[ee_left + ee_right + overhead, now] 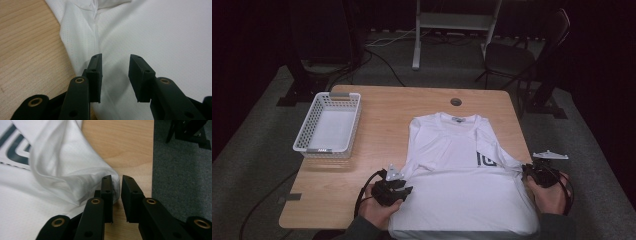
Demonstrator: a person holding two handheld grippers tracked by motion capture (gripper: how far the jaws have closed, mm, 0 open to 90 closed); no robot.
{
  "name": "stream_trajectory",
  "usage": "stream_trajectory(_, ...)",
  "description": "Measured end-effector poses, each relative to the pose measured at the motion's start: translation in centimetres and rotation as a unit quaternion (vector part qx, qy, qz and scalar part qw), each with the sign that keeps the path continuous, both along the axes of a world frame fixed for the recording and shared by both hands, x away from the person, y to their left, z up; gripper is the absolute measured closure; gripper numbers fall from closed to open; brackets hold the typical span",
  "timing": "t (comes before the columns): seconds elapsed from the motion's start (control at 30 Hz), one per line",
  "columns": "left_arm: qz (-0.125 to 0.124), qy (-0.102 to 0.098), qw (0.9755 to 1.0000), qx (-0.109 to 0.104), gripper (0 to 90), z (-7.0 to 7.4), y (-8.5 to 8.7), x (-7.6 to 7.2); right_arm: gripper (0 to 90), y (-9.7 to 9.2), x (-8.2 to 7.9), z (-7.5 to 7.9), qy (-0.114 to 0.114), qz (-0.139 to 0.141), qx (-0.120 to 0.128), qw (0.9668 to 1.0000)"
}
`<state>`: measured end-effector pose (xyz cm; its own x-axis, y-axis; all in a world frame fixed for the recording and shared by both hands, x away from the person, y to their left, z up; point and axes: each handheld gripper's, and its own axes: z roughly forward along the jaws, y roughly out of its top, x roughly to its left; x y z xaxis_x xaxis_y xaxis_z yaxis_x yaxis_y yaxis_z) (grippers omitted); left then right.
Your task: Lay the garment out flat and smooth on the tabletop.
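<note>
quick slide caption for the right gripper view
Right gripper, jaws nearly closed, pinching the white shirt's bunched sleeve at the wooden table's edge.

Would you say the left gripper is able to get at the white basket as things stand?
Probably yes. The left gripper hangs open over the white shirt, holding nothing, and the wooden table between it and the basket is bare; only the person's reach might limit it.
</note>
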<state>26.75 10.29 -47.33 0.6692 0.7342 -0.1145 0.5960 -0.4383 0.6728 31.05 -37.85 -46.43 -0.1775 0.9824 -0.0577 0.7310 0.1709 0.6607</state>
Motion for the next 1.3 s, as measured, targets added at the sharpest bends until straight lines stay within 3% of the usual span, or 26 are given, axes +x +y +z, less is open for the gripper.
stream_trajectory(0.23, 0.001, -0.001, 1.0, 0.002, 64.4, 0.0, 0.0, 0.0, 76.7, 0.6, -0.2, 2.0, -0.029, 0.005, 0.005, 0.9996)
stream_trajectory(0.37, 0.003, -0.001, 1.0, 0.002, 64.6, 0.0, 0.1, 0.0, 74.6, 1.4, 0.4, 2.5, -0.033, 0.019, 0.01, 0.9992)
stream_trajectory(0.7, 0.01, -0.003, 0.9999, 0.005, 65.0, 0.0, 0.5, 0.1, 69.1, 4.2, 1.9, 2.5, -0.03, 0.048, 0.014, 0.9983)
stream_trajectory(1.3, 0.021, -0.005, 0.9998, -0.001, 65.2, -0.1, 1.0, 0.3, 63.9, 6.7, 4.0, 1.7, -0.026, 0.065, 0.04, 0.9967)
